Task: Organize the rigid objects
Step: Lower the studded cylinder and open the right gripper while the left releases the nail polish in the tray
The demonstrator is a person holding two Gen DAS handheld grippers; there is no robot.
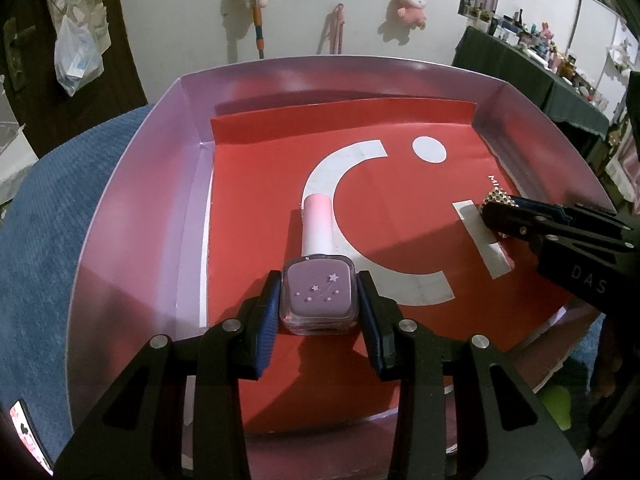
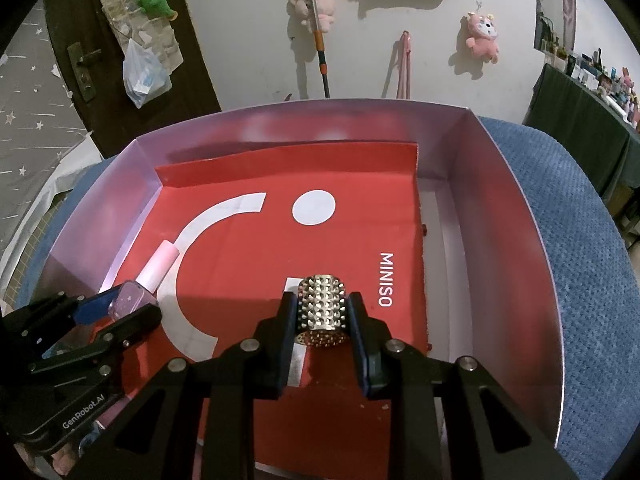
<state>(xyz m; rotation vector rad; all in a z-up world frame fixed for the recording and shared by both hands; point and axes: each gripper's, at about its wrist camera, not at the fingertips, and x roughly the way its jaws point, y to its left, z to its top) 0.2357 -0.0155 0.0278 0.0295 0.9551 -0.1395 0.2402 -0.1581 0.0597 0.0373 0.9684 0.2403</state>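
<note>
A lilac nail polish bottle (image 1: 319, 294) with a pale pink cap lies flat on the red paper inside a shallow box (image 1: 188, 104). My left gripper (image 1: 319, 300) is shut on the bottle's square glass body, pads against both sides. In the right wrist view the same bottle (image 2: 134, 298) and left gripper (image 2: 120, 312) appear at the lower left. My right gripper (image 2: 322, 310) is shut on a small studded metallic cylinder (image 2: 322, 304), held just above the red paper (image 2: 248, 264). From the left wrist view the right gripper (image 1: 494, 210) reaches in from the right with the studded piece (image 1: 495, 197) at its tip.
The box (image 2: 504, 184) has lilac walls and rests on a blue textured cloth (image 2: 580, 240). A white wall with hanging plush toys (image 2: 482, 36) and a mop handle (image 2: 318, 36) stands behind. A dark door (image 2: 92, 52) is at the far left, a cluttered shelf (image 1: 532, 40) at the right.
</note>
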